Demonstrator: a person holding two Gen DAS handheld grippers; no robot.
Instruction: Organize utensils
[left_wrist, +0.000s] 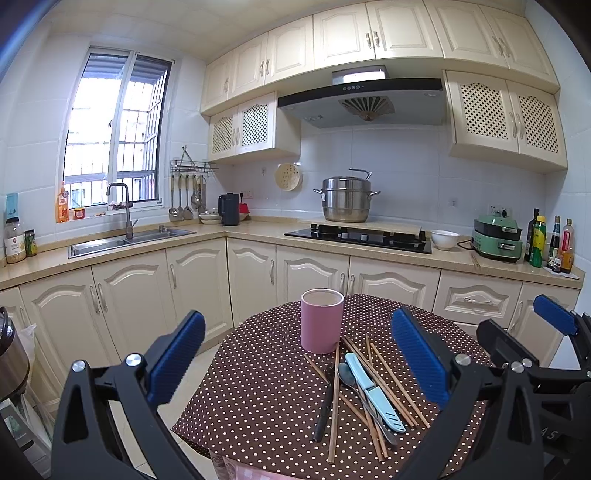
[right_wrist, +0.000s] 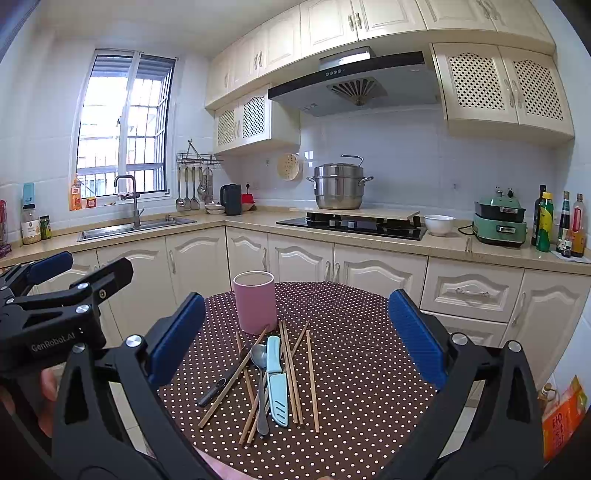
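A pink cylindrical cup (left_wrist: 321, 320) (right_wrist: 255, 301) stands upright and empty-looking on a round table with a brown polka-dot cloth (left_wrist: 258, 398) (right_wrist: 354, 369). In front of it lies a heap of utensils: several wooden chopsticks (left_wrist: 391, 384) (right_wrist: 312, 376), a light blue sheathed knife (left_wrist: 375, 393) (right_wrist: 277, 384), a metal spoon (left_wrist: 349, 376) (right_wrist: 259, 358) and a black-handled utensil (left_wrist: 323, 410) (right_wrist: 221, 382). My left gripper (left_wrist: 295, 365) is open and empty, held above the table's near edge. My right gripper (right_wrist: 295, 339) is open and empty, likewise above the near side. Each gripper shows at the edge of the other's view.
Cream kitchen cabinets and a counter run behind the table, with a sink (left_wrist: 129, 240), a black cooktop (left_wrist: 358, 236) bearing a steel steamer pot (left_wrist: 347, 199), a white bowl (right_wrist: 439, 224), a green appliance (right_wrist: 500, 223) and bottles (right_wrist: 557, 225). An appliance (left_wrist: 11, 354) stands at the far left.
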